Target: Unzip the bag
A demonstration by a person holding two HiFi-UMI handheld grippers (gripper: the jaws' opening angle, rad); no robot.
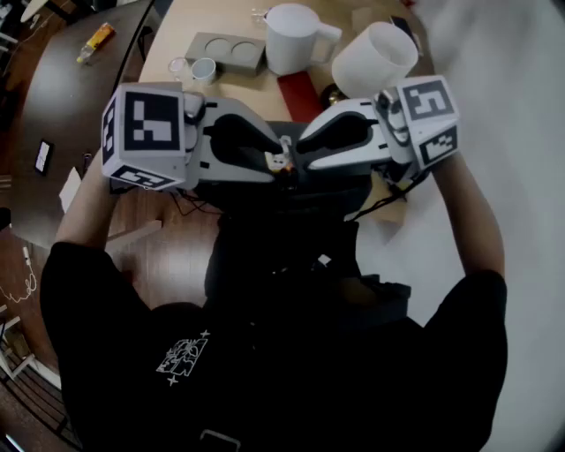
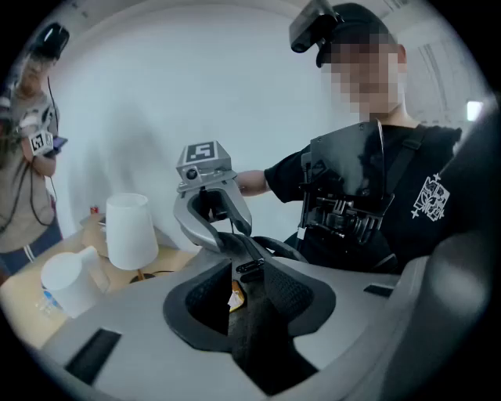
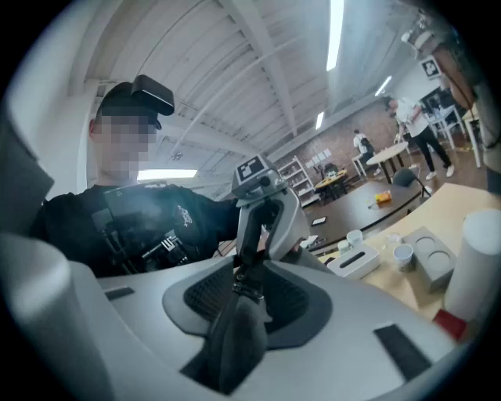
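As L gripper, R gripper pinch it, bag hangs vertical.

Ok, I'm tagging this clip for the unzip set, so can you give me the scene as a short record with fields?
bag: black bag, gripped at its top by both claws
left claw: shut on a fold of the bag's black fabric
right claw: shut on the bag's fabric, at the zipper pull
claw tips: almost meeting over the bag
zipper: cannot tell how far it is open
table: holds a white jug, a white lamp and a grey tray
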